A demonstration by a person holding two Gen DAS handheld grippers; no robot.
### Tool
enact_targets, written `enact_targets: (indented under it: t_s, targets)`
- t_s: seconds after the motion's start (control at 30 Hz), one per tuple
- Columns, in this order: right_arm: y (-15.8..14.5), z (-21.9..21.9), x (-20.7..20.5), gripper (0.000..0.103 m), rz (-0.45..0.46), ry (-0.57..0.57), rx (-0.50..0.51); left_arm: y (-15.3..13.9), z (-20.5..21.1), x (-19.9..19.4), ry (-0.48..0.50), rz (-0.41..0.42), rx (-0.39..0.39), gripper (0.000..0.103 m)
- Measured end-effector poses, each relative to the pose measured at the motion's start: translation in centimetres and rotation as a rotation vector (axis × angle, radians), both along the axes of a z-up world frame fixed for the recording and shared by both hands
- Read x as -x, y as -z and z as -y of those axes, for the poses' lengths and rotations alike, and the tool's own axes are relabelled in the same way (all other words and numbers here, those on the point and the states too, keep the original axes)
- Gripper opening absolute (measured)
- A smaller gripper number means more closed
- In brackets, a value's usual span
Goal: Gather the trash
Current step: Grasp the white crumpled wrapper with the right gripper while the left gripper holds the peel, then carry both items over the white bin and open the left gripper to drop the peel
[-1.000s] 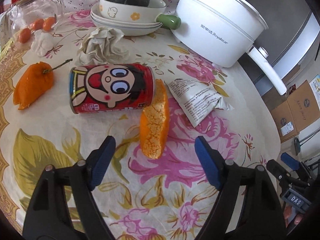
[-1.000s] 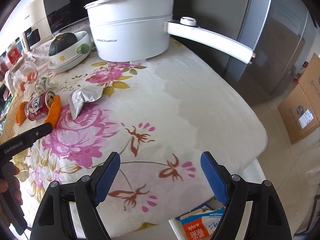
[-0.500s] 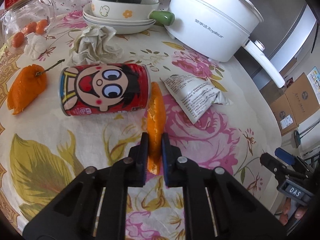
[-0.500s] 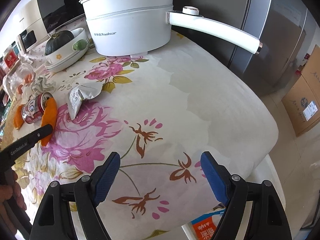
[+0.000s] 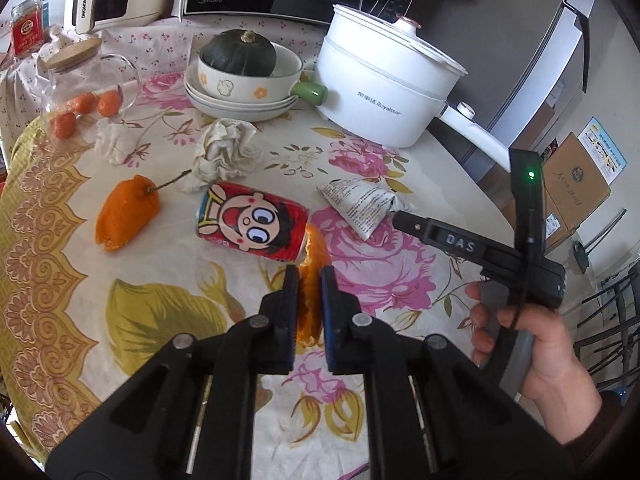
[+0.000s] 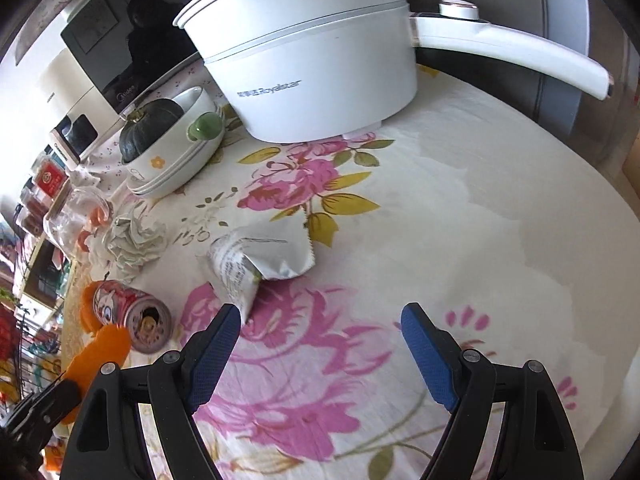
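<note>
My left gripper (image 5: 309, 280) is shut on an orange peel (image 5: 311, 304) and holds it just above the floral tablecloth. A red cartoon drink can (image 5: 254, 226) lies on its side right behind the peel. A silver-white snack wrapper (image 5: 362, 202) lies to the right, crumpled tissue (image 5: 226, 152) behind the can, a second orange peel (image 5: 126, 212) at the left. My right gripper (image 6: 320, 320) is open and empty above the cloth, its left fingertip close to the wrapper (image 6: 256, 260). The can (image 6: 132, 316) and held peel (image 6: 98, 356) show at its left.
A white electric pot (image 5: 384, 96) with a long handle stands at the back right. Stacked bowls holding a dark squash (image 5: 238, 56) and a glass jar (image 5: 86, 76) with small oranges stand behind. The table edge (image 6: 600, 184) drops off at the right.
My left gripper has closed on the orange peel and lifted back with it. My right gripper has moved in over the table toward the wrapper, still open.
</note>
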State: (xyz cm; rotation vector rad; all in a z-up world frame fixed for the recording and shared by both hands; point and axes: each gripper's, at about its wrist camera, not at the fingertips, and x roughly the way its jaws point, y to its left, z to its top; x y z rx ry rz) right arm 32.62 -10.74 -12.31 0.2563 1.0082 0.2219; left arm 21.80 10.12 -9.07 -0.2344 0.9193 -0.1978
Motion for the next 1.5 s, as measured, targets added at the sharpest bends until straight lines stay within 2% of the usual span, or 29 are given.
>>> enact_targets:
  t_s: [0.2,0.23,0.3,0.37,0.4,0.43,0.47,0.6,0.8,1.2,1.5]
  targets:
    - [0.8,-1.8,-2.3,0.081,0.020,0.036,-0.074,-0.3,-1.8,0.4,-0.015,0.003,-0.027,0.012]
    - [0.8,-2.0,-2.6,0.075,0.020,0.043,-0.072,-0.3,-2.1,0.5,-0.020,0.005,-0.025,0.012]
    - [0.8,-2.4,-3.1,0.057,0.014,0.041,-0.078,-0.4,-2.5,0.5,-0.028,0.006,-0.019,0.012]
    - [0.7,-2.5,-3.2,0.046,0.013,0.032,-0.115,-0.5,-2.8,0.6,-0.031,0.005,-0.011,0.012]
    - [0.4,-2.6,-3.0,0.045,0.021,0.023,-0.124,-0.5,-2.9,0.6,-0.029,0.004,-0.008,0.011]
    - [0.2,-2.7,-2.7,0.033,0.030,0.010,-0.122,-0.5,-2.9,0.6,-0.027,0.003,-0.004,0.011]
    - [0.0,-2.8,-2.3,0.029,0.035,-0.011,-0.114,-0.5,-2.9,0.7,-0.024,0.002,-0.001,0.011]
    - [-1.5,-2.7,-0.1,0.027,0.064,-0.080,-0.052,-0.7,-2.3,1.2,0.005,-0.002,0.029,0.011]
    - [-4.2,0.0,4.5,0.025,0.103,-0.133,-0.002,-1.7,-1.0,2.3,0.048,0.014,0.060,0.011]
    - [-8.0,7.1,13.0,0.024,0.145,-0.127,0.093,-2.4,5.2,3.9,0.166,0.043,-0.053,0.011]
    - [-8.8,11.2,17.5,0.024,0.139,-0.054,0.120,-2.8,9.5,4.5,0.225,0.062,-0.078,0.011]
